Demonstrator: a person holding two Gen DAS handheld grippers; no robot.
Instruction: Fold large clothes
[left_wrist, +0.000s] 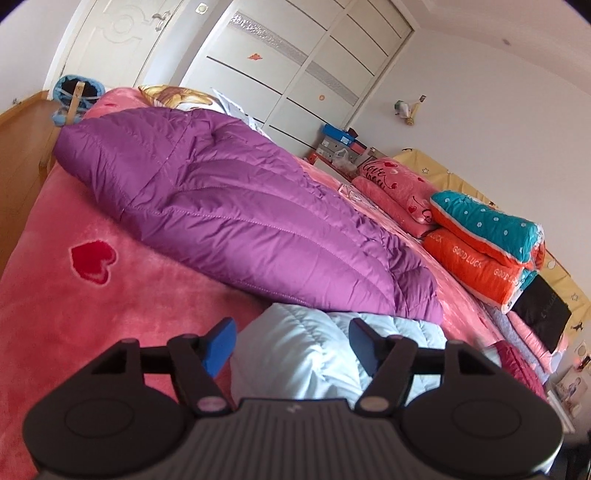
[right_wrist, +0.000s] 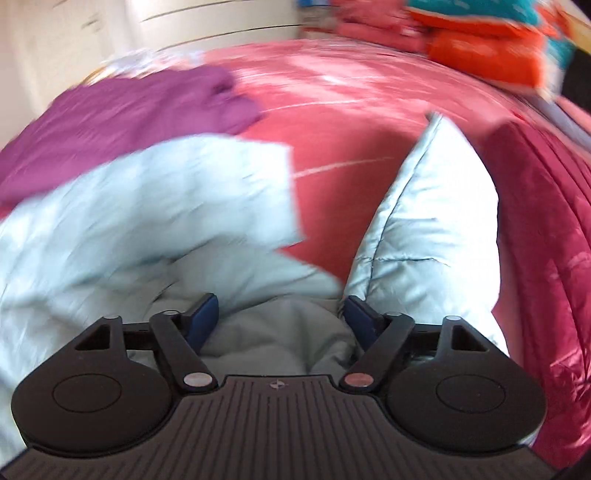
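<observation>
1. Left tool (left_wrist: 291, 341): fingers apart, nothing clamped; blue pad (left_wrist: 220, 343) on the left finger, dark pad on the right. It hangs low in frame over the near edge of a pale blue puffer jacket (left_wrist: 317, 358); the pads do not press on the fabric.
2. Pale blue puffer jacket, left wrist view: bottom centre, lying on the bed, partly hidden behind the tool body.
3. Purple down coat (left_wrist: 236, 206): spread flat across the middle of the frame, running upper left to lower right, its lower end touching or overlapping the pale blue jacket.
4. Bed with a pink fleece blanket (left_wrist: 122, 306): carries both garments; a red heart motif (left_wrist: 94, 260) sits on the left of frame.
5. Right side of the left view: folded quilts in orange and teal (left_wrist: 491, 240) stacked, with a pink "Love" printed cushion (left_wrist: 395, 184) behind them. White wardrobe doors (left_wrist: 295, 62) fill the upper centre.
6. Right tool (right_wrist: 282, 319): fingers wide apart, nothing clamped. Pale blue jacket fabric (right_wrist: 155, 206) lies between and under the pads; contact cannot be told. The view is motion-blurred.
7. Right wrist view: the pale blue jacket fills lower left and centre, one panel (right_wrist: 424, 221) standing up in a point at right of centre, pink blanket showing between the two parts.
8. Purple coat (right_wrist: 122, 122) at upper left, just beside the pale blue jacket. A dark red quilted garment (right_wrist: 546, 240) lies along the right edge.
</observation>
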